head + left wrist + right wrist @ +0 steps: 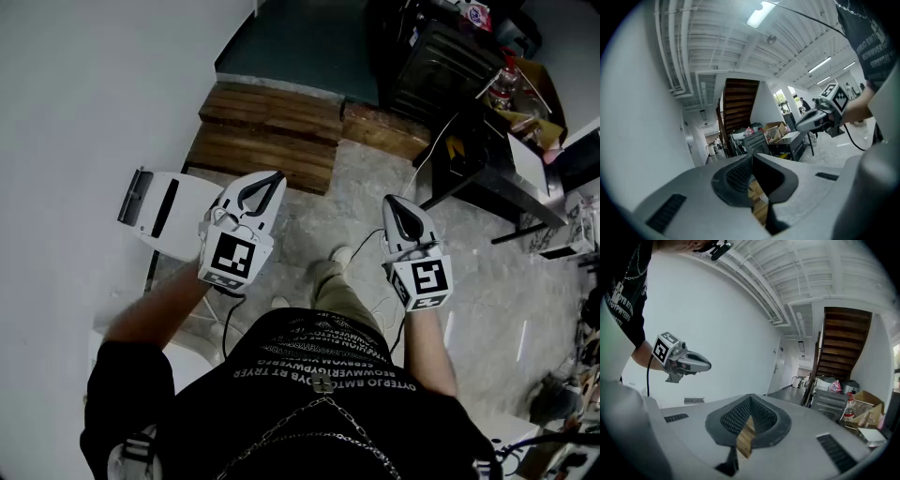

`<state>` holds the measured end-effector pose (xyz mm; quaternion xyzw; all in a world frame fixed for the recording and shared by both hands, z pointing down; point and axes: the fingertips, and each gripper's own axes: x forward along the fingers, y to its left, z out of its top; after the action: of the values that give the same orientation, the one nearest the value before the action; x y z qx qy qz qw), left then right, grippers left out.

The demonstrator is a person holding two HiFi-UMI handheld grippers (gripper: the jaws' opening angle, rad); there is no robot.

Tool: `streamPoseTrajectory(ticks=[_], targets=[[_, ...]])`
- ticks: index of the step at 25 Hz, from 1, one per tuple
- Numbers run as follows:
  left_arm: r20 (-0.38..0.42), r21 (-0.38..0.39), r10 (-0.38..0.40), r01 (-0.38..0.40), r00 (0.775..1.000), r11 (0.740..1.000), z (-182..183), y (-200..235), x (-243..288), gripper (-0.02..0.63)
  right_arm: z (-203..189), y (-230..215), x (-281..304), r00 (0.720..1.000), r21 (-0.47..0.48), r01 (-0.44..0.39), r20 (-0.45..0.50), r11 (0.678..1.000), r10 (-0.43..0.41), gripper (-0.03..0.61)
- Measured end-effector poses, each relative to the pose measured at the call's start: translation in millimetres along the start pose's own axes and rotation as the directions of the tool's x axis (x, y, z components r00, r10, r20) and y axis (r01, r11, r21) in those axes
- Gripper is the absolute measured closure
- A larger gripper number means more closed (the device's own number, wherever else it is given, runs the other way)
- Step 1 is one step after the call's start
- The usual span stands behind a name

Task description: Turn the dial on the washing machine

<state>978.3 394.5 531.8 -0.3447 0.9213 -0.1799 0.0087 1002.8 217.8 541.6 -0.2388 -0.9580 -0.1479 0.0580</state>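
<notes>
the dark brown wooden steps point(272, 127) lie ahead of the person on the mottled grey concrete floor point(375, 187). left of the steps runs a bare white wall point(84, 84). a white boxy unit with a dark slot point(159, 211) sits against it, just below the steps' near left corner. right of the steps stand a dark boxy cabinet point(436, 66) and a black metal tabletop point(487, 178). the tabletop carries a clear bottle with a red cap point(503, 84) and an open brown cardboard box point(536, 80), and a thin white cable point(433, 145) drops from it to the floor. between wall and tabletop, the floor in front of the steps lies open.

the white left gripper point(275, 175) is over the steps' near edge, its jaws closed tip to tip on nothing. the white right gripper point(394, 202), off the steps' near right corner, has its jaws pressed together too, empty.

beside the steps a corridor point(799, 376) runs back, with pale shapes at its end too small to tell. i cannot tell which thing is the washing machine, nor make out its dial.

each gripper's cube shows a black square marker. the white lettering on the person's black shirt point(319, 361) reads upside down and i cannot make it out.
</notes>
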Motion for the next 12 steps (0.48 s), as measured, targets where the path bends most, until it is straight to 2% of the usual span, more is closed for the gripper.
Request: streamPoseTrajectory(ticks=[4, 9, 12], targets=[[-0.042, 0.028, -0.029, 0.030, 0.999, 0.999, -15, -8, 14, 0.601, -12, -10, 0, 1.000, 0.022, -0.016, 0.008, 1.000, 0.016, 0.583], [-0.012, -0.050, 0.040, -0.040, 0.999, 0.998, -1, 3, 35, 0.601, -19, -31, 25, 0.999, 0.083, -0.043, 0.018, 0.996, 0.042, 0.583], [0.001, -0.049, 0.077, -0.077, 0.997, 0.996, 3, 10, 57, 0.601, -24, -48, 46, 0.999, 0.097, -0.038, 0.023, 0.995, 0.035, 0.583]])
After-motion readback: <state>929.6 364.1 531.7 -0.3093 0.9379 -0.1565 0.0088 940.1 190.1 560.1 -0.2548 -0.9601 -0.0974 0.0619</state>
